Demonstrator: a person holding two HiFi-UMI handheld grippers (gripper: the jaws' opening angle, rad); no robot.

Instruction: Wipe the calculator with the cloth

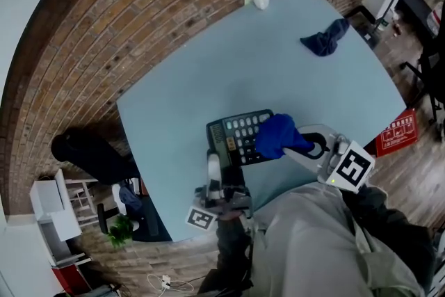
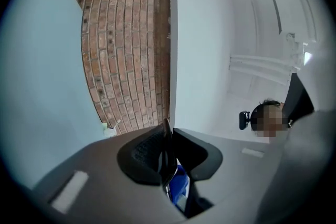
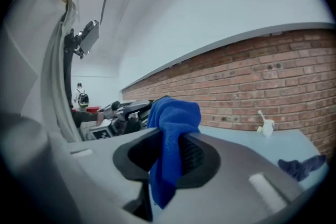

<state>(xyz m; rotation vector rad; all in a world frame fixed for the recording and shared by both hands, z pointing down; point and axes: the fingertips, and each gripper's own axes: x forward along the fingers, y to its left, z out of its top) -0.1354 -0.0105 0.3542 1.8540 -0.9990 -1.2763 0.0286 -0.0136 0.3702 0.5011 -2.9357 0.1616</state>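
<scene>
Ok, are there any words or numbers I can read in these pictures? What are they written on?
No text here is readable.
Calculator: marks on the keys, too small to read.
Red sign on the floor: white print, too blurred to read.
Square markers: black-and-white patterns, not letters.
</scene>
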